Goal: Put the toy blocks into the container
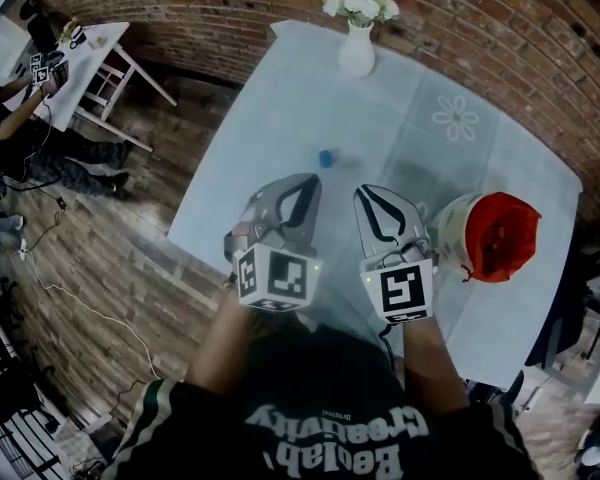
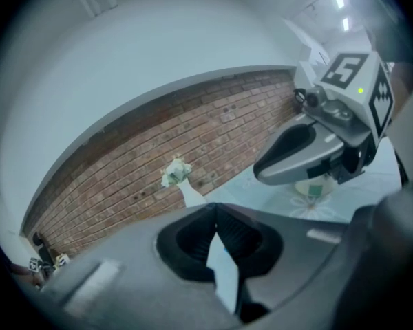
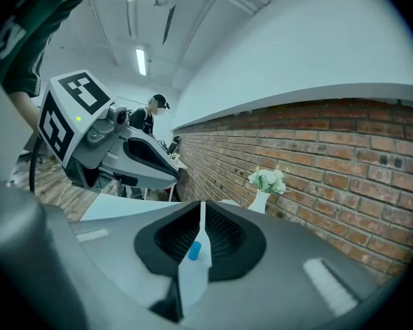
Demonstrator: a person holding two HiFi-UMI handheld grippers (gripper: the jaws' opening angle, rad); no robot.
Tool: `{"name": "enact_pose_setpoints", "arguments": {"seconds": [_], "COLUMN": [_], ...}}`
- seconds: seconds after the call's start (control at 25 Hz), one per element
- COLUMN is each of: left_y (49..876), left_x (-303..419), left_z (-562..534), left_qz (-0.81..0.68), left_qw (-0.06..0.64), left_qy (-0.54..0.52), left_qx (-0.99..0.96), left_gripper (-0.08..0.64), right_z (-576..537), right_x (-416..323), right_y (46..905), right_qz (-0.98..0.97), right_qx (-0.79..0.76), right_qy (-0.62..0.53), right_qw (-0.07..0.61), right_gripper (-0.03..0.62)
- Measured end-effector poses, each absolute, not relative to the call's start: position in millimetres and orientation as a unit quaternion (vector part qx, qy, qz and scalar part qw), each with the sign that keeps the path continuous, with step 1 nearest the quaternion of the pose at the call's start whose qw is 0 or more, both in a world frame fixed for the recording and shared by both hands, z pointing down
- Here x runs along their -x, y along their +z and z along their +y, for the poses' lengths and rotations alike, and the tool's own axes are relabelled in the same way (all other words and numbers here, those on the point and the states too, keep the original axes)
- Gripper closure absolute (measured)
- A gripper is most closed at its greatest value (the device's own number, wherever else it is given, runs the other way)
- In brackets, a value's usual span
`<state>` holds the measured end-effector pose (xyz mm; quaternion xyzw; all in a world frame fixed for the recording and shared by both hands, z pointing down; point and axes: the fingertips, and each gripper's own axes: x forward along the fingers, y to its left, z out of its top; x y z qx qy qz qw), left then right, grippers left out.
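A small blue block [image 1: 327,158] lies alone on the pale blue tablecloth [image 1: 280,98], a short way beyond both grippers. In the right gripper view the same blue block [image 3: 193,251] shows through the slit between the jaws. The container [image 1: 490,236], a white tub with an orange-red inside, lies tipped on its side to the right of my right gripper [image 1: 364,192]. That gripper's jaws stand barely parted, a thin slit, with nothing between them. My left gripper [image 1: 314,181] hovers beside it, tips touching, empty.
A white vase of flowers [image 1: 357,48] stands at the table's far end, in front of a brick wall. The table's left edge drops to a wooden floor. A person sits at a second white table [image 1: 90,53] at far left.
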<state>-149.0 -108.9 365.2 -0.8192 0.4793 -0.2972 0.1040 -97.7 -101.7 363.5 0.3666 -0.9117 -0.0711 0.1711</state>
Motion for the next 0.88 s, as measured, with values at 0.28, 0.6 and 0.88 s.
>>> {"name": "enact_pose_setpoints", "arguments": {"seconds": [0.28, 0.6, 0.88], "left_y": [403, 448, 471], "left_x": [171, 192, 199], "left_z": [-145, -175, -198], "left_qz": [0.466, 0.450, 0.431], "left_qw": [0.077, 0.057, 0.050], "left_qy": [-0.305, -0.314, -0.312], "left_qx": [0.827, 0.834, 0.845], "left_gripper": [0.557, 0.557, 0.557], "right_z": [-138, -170, -193], "right_x": [121, 144, 160], "right_y": [410, 463, 506], "right_qz": [-0.911, -0.910, -0.909], "right_qx": [-0.360, -0.363, -0.359], "right_qy": [-0.031, 0.000, 0.033], "right_qw": [0.196, 0.199, 0.209], "right_gripper": [0.510, 0.404, 0.375]}}
